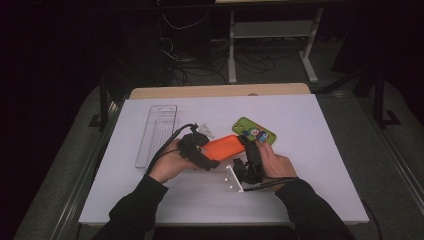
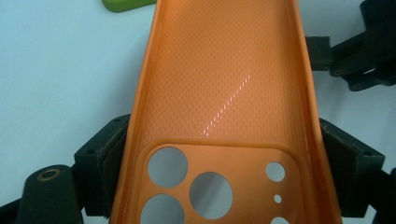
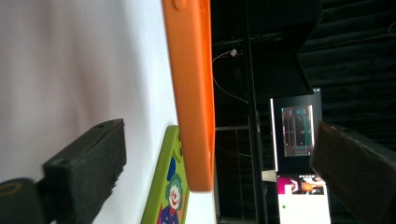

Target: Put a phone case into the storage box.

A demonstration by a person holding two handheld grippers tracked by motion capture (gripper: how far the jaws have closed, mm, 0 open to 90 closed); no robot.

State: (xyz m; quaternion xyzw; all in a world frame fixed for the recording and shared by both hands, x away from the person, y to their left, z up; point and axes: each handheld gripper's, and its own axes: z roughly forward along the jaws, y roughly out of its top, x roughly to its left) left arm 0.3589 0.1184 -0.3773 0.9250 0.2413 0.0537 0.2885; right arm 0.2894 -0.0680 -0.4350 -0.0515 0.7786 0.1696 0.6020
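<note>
High view: left gripper [image 1: 200,145] clamps orange phone case [image 1: 226,146] above white table [image 1: 300,190], long axis toward right gripper [image 1: 248,150]
Left gripper view: pads pinch the case's long edges at camera-hole end
Right gripper view: jaws wide, empty, case's free end between them; green case [image 3: 170,196] beyond

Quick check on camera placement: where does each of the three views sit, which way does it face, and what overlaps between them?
High view: above the person's side, looking forward and down on the white table; both forearms, left gripper and right gripper show.
Left gripper view: on the left gripper, looking along the orange phone case clamped between its jaws.
Right gripper view: on the right gripper, rolled sideways, jaws open around the case's end.
Shared: the orange case and the green phone case appear in all three.
</note>
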